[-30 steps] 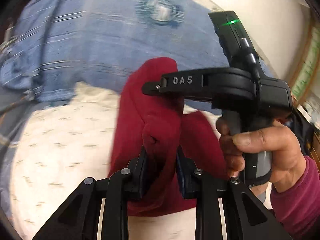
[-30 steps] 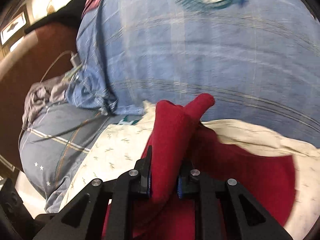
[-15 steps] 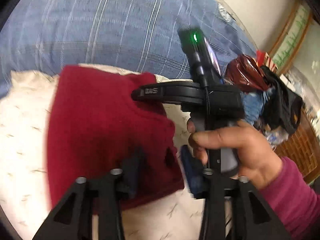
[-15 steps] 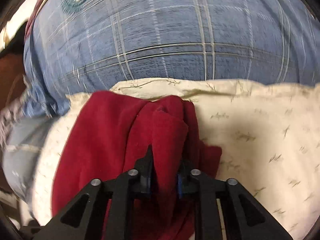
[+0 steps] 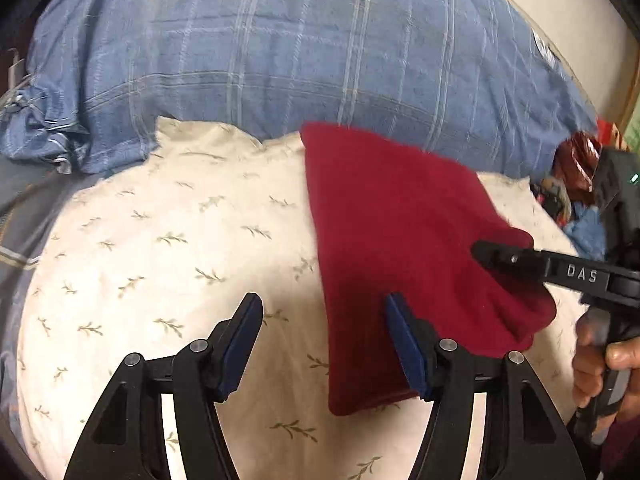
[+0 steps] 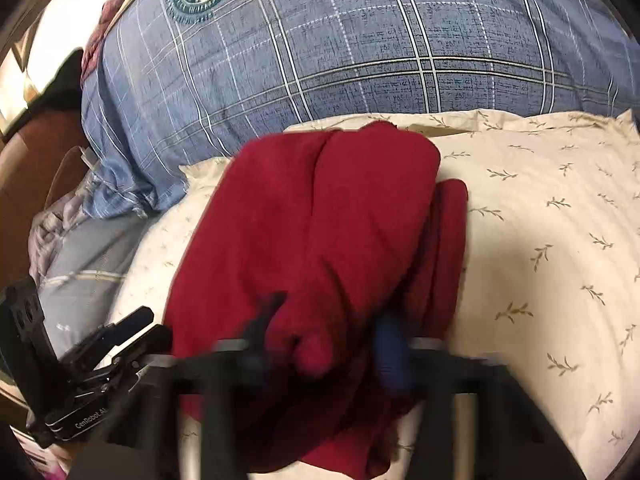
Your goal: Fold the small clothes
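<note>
A dark red cloth (image 5: 400,240) lies folded on a cream pillow with a leaf print (image 5: 160,260). It also shows in the right wrist view (image 6: 320,240), doubled over in layers. My left gripper (image 5: 324,340) is open and empty, with its right finger (image 5: 404,344) over the cloth's left edge. My right gripper (image 6: 324,340) is open over the near end of the cloth; its fingers are blurred. The right gripper also shows in the left wrist view (image 5: 560,272), at the cloth's right edge, held by a hand.
A blue plaid bedcover (image 5: 280,52) lies behind the pillow. Mixed clutter (image 5: 572,192) sits at the far right. The left gripper's body (image 6: 92,360) is at the lower left of the right wrist view. A grey sheet (image 6: 80,256) lies left of the pillow.
Both grippers have let go of the red cloth and opened. The cloth, held up and bunched a second ago, now lies flat and folded on the pillow.
</note>
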Demonstrator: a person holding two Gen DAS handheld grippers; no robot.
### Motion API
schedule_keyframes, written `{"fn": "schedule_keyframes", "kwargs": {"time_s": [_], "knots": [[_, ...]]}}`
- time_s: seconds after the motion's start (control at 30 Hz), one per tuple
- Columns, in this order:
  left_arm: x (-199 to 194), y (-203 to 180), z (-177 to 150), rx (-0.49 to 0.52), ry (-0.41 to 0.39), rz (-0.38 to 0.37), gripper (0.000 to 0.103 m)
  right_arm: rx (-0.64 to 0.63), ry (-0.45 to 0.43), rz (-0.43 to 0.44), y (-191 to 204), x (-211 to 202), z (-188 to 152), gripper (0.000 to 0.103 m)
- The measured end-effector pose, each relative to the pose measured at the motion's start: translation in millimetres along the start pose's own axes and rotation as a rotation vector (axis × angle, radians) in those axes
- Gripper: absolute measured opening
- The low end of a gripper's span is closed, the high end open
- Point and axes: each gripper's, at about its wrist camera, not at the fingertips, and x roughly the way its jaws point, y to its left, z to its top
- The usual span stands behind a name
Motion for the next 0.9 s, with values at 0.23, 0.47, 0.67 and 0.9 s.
{"fn": "schedule_keyframes", "kwargs": {"time_s": [0.23, 0.47, 0.67, 0.9], "knots": [[0, -14, -9, 0.024, 0.028, -0.020, 0.063, -0.024, -0.053, -0.091, -13, -15, -15, 0.023], [8, -8, -3, 0.040, 0.030, 0.011, 0.063, -0.050, -0.117, -0.135, 0, -52, -30, 0.043], [25, 2, 3, 0.030, 0.033, 0.015, 0.064, -0.160, -0.183, -0.062, 39, -72, -50, 0.041], [30, 5, 3, 0.033, 0.039, 0.010, 0.066, -0.155, -0.043, -0.134, 24, -21, -63, 0.032]]}}
